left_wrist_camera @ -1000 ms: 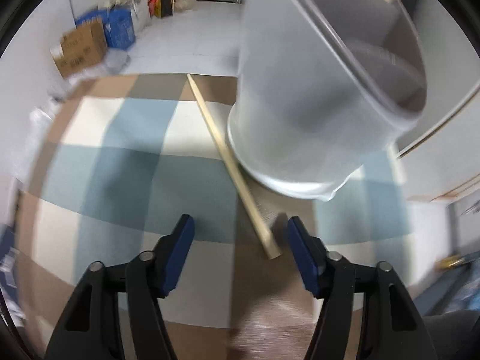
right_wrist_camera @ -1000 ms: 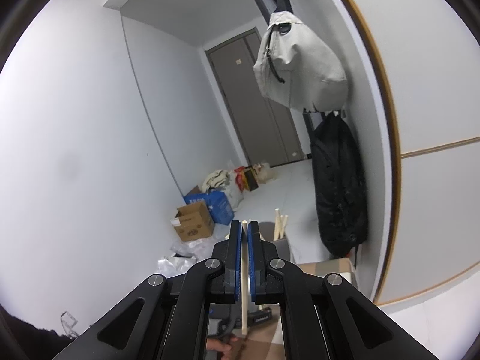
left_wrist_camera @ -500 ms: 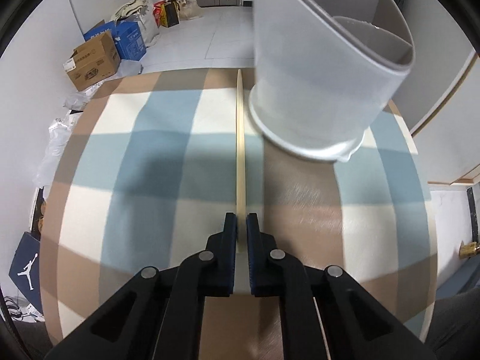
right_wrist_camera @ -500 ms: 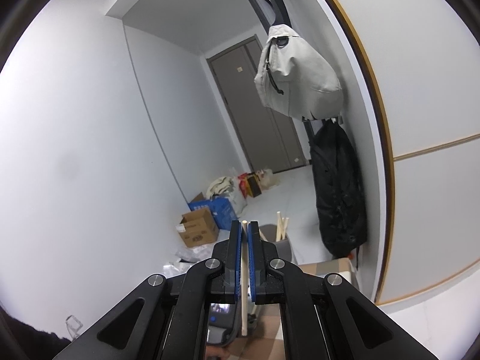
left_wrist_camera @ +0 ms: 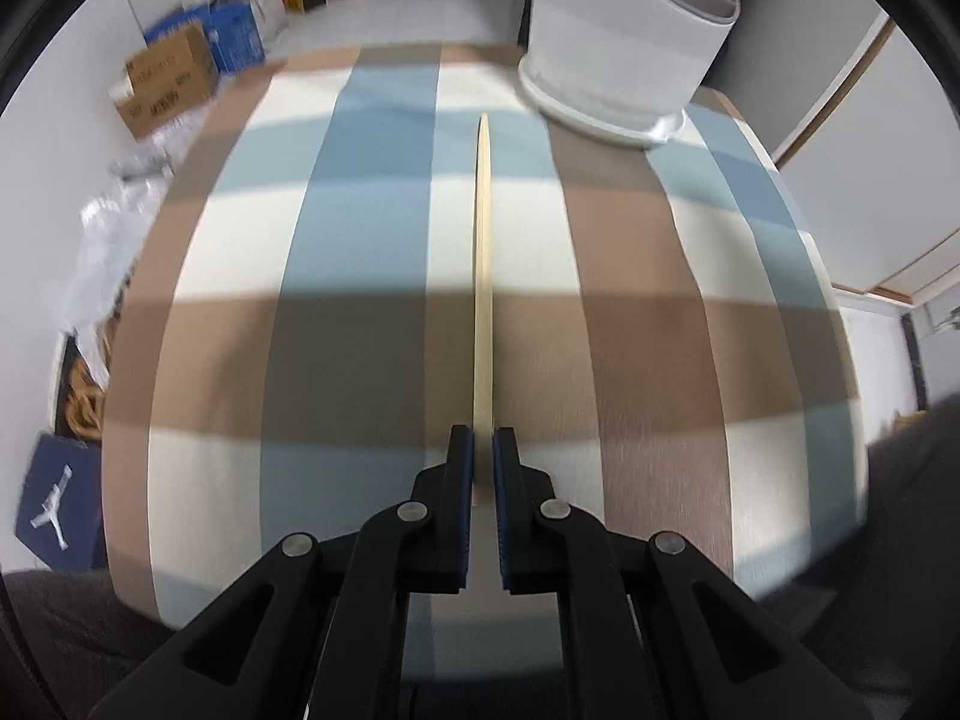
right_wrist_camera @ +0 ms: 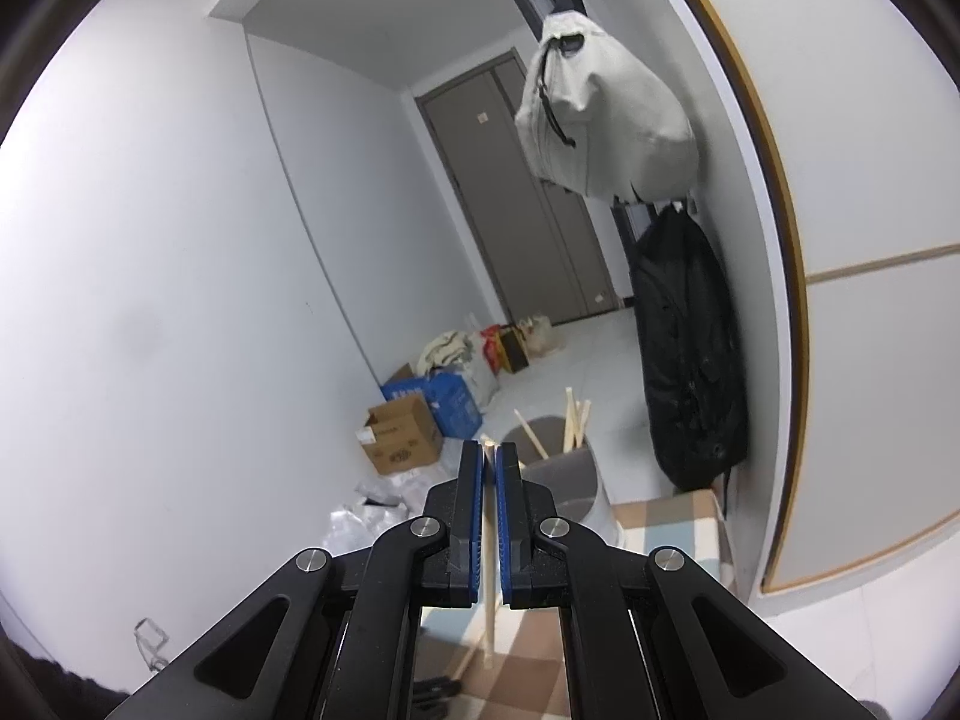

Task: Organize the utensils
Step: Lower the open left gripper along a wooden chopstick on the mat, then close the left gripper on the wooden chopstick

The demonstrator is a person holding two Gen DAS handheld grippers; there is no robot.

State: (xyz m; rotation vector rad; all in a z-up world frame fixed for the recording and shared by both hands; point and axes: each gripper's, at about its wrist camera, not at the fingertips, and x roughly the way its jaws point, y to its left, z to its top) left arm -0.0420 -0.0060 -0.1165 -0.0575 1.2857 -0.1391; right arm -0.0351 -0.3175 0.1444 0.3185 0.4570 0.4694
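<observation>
My left gripper [left_wrist_camera: 483,441] is shut on one end of a pale wooden chopstick [left_wrist_camera: 483,252] that points away toward the grey utensil holder [left_wrist_camera: 624,30] at the table's far right. My right gripper [right_wrist_camera: 489,456] is shut on another wooden chopstick [right_wrist_camera: 489,612], held high above the table and hanging down between the pads. In the right wrist view the utensil holder [right_wrist_camera: 576,480] stands below and ahead, with several chopsticks [right_wrist_camera: 575,417] sticking out of it.
The table wears a checked cloth [left_wrist_camera: 372,324] in blue, brown and cream. On the floor beyond lie cardboard boxes [left_wrist_camera: 168,84] and bags. A black bag [right_wrist_camera: 690,360] and a grey bag [right_wrist_camera: 600,114] hang by the wall at the right.
My left gripper closed on the chopstick lying by the holder, then drew back from the holder with it. My right gripper stays shut on its chopstick and shifted only slightly.
</observation>
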